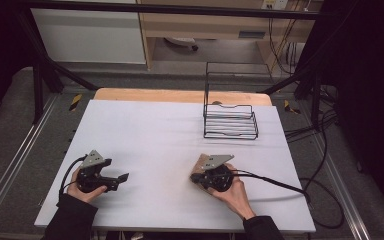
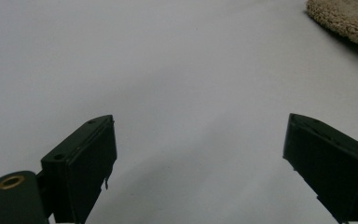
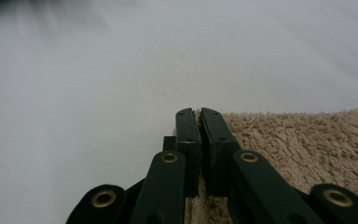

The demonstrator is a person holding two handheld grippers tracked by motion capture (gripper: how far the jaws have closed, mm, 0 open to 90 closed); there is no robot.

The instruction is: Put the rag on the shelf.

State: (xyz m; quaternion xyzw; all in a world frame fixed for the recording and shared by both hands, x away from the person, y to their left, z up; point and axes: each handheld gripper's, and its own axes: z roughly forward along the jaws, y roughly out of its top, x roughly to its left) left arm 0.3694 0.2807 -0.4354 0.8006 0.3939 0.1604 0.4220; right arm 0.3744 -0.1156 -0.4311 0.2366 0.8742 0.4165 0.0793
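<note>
From above, a wire rack (image 1: 230,121) stood empty at the far right of the white worktop (image 1: 145,135). The left gripper (image 2: 198,154) had its fingers spread, grasping nothing. The right gripper (image 3: 199,140) pinched the near-left edge of the beige towel (image 3: 303,144).

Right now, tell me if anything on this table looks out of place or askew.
Nothing looks spilled or damaged. The wire rack stands upright at the far right of the table. The tan cloth lies flat, its edge pinched in the shut right hand-held gripper. The left hand-held gripper is open over bare table.
</note>
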